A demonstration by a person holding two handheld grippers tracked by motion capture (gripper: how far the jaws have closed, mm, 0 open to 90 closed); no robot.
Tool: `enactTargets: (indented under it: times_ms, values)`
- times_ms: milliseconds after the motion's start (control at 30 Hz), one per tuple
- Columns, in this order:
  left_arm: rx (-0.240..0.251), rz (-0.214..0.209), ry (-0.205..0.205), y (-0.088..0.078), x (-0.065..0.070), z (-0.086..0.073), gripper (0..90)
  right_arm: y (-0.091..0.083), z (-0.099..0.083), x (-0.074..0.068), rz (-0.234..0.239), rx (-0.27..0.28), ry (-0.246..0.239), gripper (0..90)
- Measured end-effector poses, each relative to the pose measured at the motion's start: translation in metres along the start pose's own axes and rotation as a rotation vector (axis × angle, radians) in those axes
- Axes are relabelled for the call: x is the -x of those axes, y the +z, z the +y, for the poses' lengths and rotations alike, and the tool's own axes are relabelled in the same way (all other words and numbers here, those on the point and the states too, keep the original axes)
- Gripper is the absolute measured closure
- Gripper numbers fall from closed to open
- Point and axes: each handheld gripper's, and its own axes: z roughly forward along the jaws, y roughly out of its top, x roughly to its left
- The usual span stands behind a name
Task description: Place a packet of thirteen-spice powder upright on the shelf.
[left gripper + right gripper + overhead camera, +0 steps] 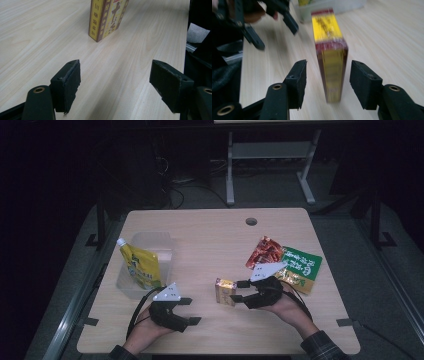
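Table: pale wood; two hands come in from the near edge, each holding black tongs
Small box: yellow and dark red; stands upright on the table, near the middle, a little to the right; seen at the far end of the left gripper view
Right gripper: jaws spread on either side of the small box; a gap shows between each pad and the box, so nothing is pinched
Left gripper: low over the near left of the table; jaws spread wide over bare wood; box well beyond them
Clear tub: far left of the hands; holds a yellow pouch with a white cap
Red packet: right of the box, beside a green packet; both lie flat behind the right hand
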Motion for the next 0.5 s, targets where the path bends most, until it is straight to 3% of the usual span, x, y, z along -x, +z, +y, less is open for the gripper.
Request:
enactTargets:
  times_ms: [267,500]
  values:
    - [-0.013,-0.015,0.003,0.002,0.001,0.000,24.3,0.013,0.021,0.002,0.012,-0.005,-0.027,46.2]
    - [-0.011,-0.021,-0.002,0.002,0.003,-0.001,24.2,0.023,0.025,0.000,0.008,-0.013,-0.061,54.5]
